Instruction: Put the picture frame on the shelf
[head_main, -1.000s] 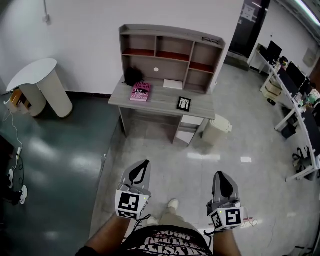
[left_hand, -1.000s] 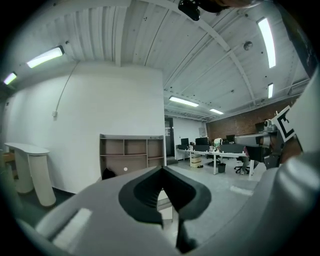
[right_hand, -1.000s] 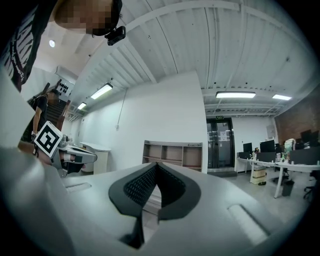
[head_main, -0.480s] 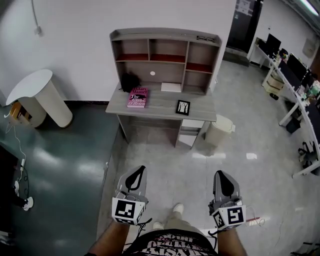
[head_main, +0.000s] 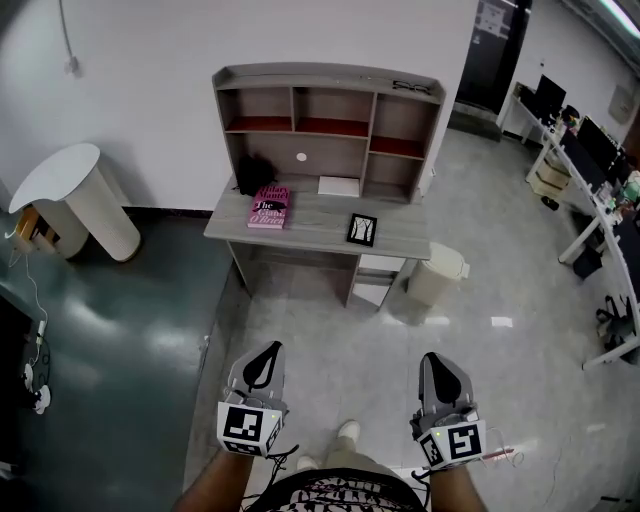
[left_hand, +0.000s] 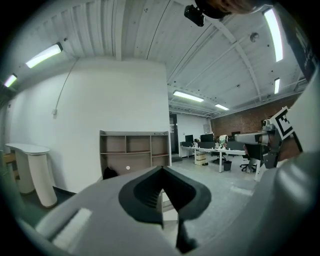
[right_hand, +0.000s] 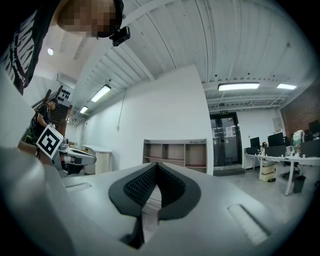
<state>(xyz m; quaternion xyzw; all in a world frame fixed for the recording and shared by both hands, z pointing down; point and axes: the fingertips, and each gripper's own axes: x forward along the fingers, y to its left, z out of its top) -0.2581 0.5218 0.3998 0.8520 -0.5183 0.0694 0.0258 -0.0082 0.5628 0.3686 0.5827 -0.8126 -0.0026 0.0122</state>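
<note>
Head view: picture frame (head_main: 362, 229) nearer (slightly).

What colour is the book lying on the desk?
Pink, with lettering on the cover. The book shows best in the head view.

A: Pink book (head_main: 269, 206) with dark lettering! The desk (head_main: 310, 225) is pale grey woodgrain, the picture frame (head_main: 362, 229) black round a white print.

B: And the shelf (head_main: 325, 75) is grey with red-brown boards. Both the left gripper (head_main: 270, 350) and right gripper (head_main: 434, 360) are grey, with black-and-white square markers. The floor (head_main: 120, 330) is dark teal, then glossy pale grey.
</note>
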